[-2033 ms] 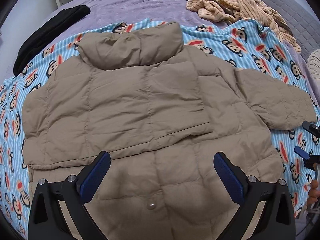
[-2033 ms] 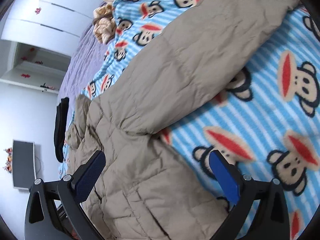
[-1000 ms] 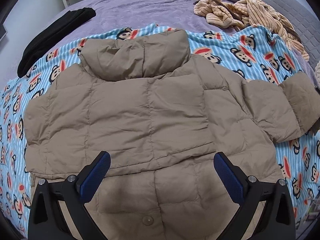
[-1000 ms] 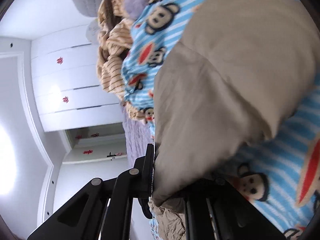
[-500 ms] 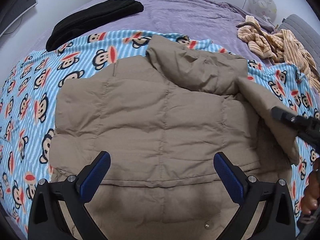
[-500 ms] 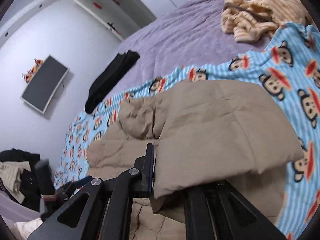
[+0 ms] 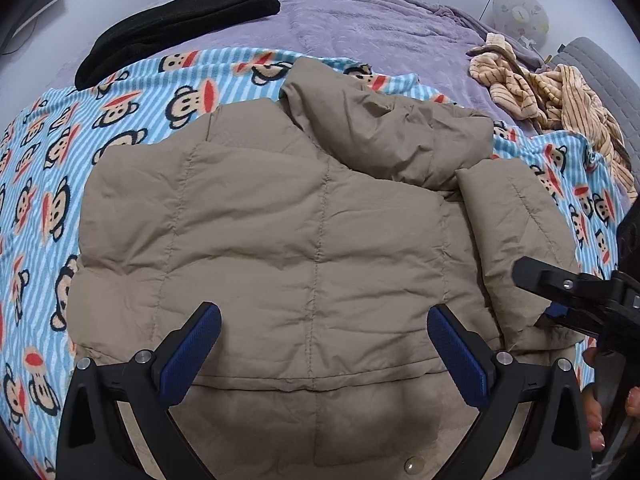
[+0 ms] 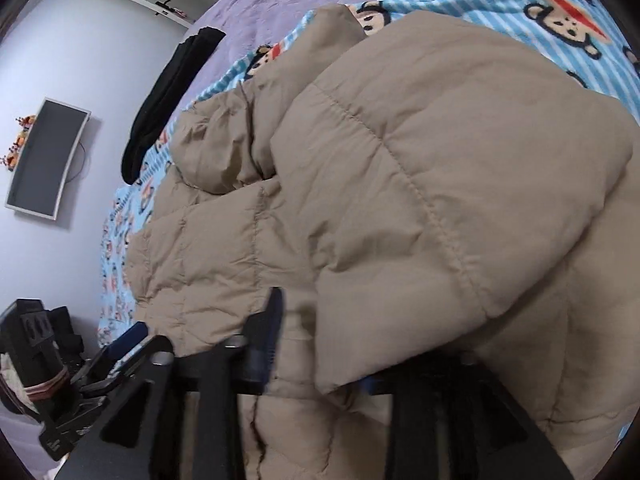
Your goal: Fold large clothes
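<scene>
Puffer jacket (image 7: 280, 240), tan, lies on monkey-print blanket (image 7: 120, 92) over bed. Left claw (image 7: 324, 352) hovers wide open, empty. Right claw (image 8: 320, 344) has parted slightly; sleeve (image 8: 440, 184), now folded across jacket body, lies between its fingers.

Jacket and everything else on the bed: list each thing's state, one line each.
Puffer jacket: spread on the monkey blanket, right sleeve folded in over the body.
Monkey blanket: spread flat under the jacket.
Black garment: bunched on the purple bedcover.
Striped garment: crumpled.
Left hand-held gripper: open, empty.
Right hand-held gripper: at the sleeve's end, grip unclear.
</scene>
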A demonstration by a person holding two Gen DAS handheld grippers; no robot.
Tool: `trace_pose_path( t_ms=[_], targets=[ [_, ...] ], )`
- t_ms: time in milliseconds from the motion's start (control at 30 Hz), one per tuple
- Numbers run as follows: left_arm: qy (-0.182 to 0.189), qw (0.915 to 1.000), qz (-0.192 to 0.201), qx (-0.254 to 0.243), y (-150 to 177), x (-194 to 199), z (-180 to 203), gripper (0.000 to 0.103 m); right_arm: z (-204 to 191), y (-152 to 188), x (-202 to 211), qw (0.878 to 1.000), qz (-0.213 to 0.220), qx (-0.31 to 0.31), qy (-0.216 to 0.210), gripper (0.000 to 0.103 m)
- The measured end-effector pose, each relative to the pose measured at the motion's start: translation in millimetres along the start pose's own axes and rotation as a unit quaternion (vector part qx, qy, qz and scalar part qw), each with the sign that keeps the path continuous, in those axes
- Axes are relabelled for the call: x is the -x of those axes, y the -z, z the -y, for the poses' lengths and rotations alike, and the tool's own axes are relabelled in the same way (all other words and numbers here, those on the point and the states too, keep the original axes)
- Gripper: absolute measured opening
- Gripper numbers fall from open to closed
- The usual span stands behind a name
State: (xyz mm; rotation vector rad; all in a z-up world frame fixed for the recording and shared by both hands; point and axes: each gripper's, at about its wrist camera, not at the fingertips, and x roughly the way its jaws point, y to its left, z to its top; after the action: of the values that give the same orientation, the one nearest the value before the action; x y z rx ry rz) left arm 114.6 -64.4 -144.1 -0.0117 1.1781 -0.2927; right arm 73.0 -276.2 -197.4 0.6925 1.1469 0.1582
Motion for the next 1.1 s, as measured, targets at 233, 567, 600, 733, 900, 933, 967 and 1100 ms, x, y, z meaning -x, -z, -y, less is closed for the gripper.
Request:
trace_pose_path(
  t_ms=[233,567,600,733,900,933,967,1100],
  targets=[
    [0.025,0.9995,0.004,0.017,-15.4,-3.2,-16.6,0.103,20.7,3.5,59.0,0.994,0.075,-0.08,-0.018,0.082],
    [0.189,0.9774,0.013,0.095,-29.3,10.5,-71.0,0.103,-26.5,-29.0,56.5,0.991,0.13,0.011,0.028,0.008],
    [0.206,0.973,0.012,0.103,-29.8,11.0,-74.7,0.103,-42.5,-26.3,49.2,0.992,0.114,0.046,0.025,0.008],
    [0.266,0.9552,0.011,0.13,-32.4,12.4,-86.2,0.103,-103.6,-4.4,0.8,0.984,0.04,0.17,0.042,0.009],
    [0.309,0.9426,-0.015,0.126,-30.6,3.8,-85.0,0.103,-124.8,33.2,-40.7,0.969,-0.037,0.23,0.08,0.051],
    [0.309,0.9431,-0.02,0.122,-30.0,0.9,-83.1,0.103,-124.2,38.1,-41.7,0.97,-0.045,0.228,0.075,0.055],
    [0.303,0.9451,-0.026,0.119,-29.3,-3.3,-82.2,0.103,-121.1,40.5,-40.4,0.971,-0.049,0.223,0.071,0.057],
    [0.265,0.9564,-0.059,0.107,-27.9,-27.6,-73.8,0.103,-88.8,49.9,-7.9,0.979,-0.053,0.183,0.069,0.058]
  ],
)
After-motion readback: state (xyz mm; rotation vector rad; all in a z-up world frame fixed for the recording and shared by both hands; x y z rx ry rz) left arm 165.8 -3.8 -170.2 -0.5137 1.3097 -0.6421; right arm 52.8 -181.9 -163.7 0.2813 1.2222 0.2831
